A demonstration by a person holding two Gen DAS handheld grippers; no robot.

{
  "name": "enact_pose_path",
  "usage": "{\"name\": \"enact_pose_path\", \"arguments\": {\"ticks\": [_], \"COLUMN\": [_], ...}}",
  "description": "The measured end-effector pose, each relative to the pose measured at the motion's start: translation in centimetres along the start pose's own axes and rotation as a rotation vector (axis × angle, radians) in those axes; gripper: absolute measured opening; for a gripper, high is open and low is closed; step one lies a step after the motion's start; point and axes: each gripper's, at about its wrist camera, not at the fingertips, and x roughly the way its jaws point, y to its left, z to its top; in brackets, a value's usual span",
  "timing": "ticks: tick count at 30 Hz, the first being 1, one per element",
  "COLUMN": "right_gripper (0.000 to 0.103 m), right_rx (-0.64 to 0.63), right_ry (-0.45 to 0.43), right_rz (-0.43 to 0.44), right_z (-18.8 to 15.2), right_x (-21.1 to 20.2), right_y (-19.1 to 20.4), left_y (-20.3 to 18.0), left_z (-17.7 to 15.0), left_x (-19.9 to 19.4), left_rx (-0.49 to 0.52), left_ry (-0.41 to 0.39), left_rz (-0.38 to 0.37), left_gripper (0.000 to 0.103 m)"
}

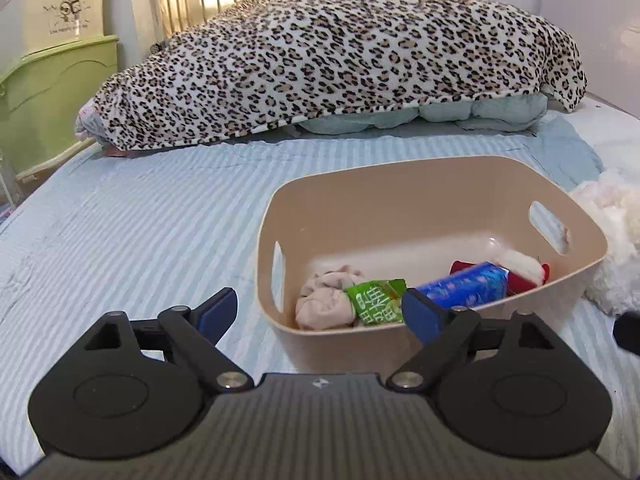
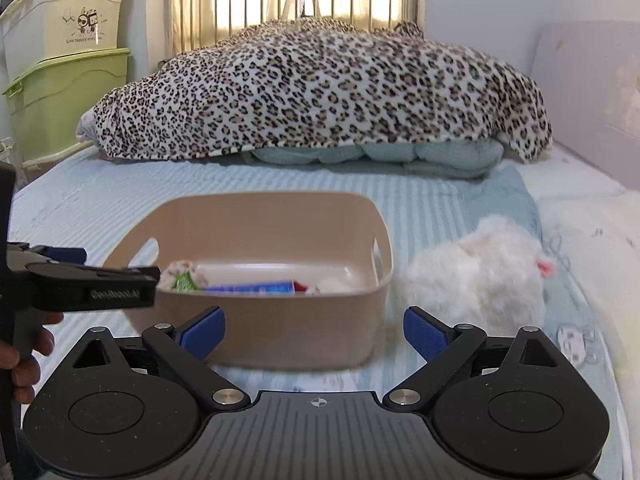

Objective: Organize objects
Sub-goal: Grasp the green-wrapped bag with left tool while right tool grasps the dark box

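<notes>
A beige plastic bin (image 1: 440, 184) stands on the striped bed. In it lie a rolled pink cloth (image 1: 324, 300), a green packet (image 1: 376, 304), a blue packet (image 1: 468, 284) and a red-and-white plush (image 1: 524, 270). My left gripper (image 1: 320, 312) is open and empty at the bin's near left corner. The bin also shows in the right wrist view (image 2: 280, 216). A white fluffy plush toy (image 2: 476, 276) lies on the bed just right of the bin. My right gripper (image 2: 314, 332) is open and empty, in front of the bin's near right corner and the plush.
A leopard-print blanket (image 1: 340, 64) covers a pile of bedding at the bed's far end. Stacked cream and green storage boxes (image 2: 68, 60) stand at the far left beside the bed. A wall panel (image 2: 592, 96) runs along the right side.
</notes>
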Motion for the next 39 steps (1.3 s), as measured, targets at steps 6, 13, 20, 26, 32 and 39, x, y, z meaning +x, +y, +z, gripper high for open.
{"name": "enact_pose_path", "arguments": {"ticks": [6, 13, 20, 26, 32, 39], "right_gripper": [0.098, 0.098, 0.098, 0.098, 0.098, 0.098], "right_rx": [0.008, 0.028, 0.032, 0.035, 0.036, 0.028], "right_ry": [0.053, 0.136, 0.192, 0.222, 0.254, 0.276], "right_rz": [0.013, 0.0, -0.018, -0.013, -0.013, 0.002], "right_z": [-1.9, -4.6, -6.9, -8.0, -8.8, -9.4], "right_x": [-0.8, 0.1, 1.6, 2.6, 3.7, 4.6], "right_y": [-0.4, -1.2, -1.8, -2.0, -2.1, -1.7], "left_y": [-0.1, -2.2, -4.7, -5.3, -5.3, -4.8], "left_z": [-1.9, -4.6, -6.9, -7.9, -8.2, -8.9], "left_x": [-2.1, -2.0, -0.5, 1.3, 2.7, 4.1], "left_rx": [-0.007, 0.054, 0.15, 0.128, 0.059, 0.037], "left_ry": [0.031, 0.115, 0.167, 0.214, 0.261, 0.322], "left_rz": [-0.002, -0.06, -0.091, -0.142, -0.182, -0.19], "left_gripper": [0.091, 0.091, 0.091, 0.091, 0.091, 0.091]}}
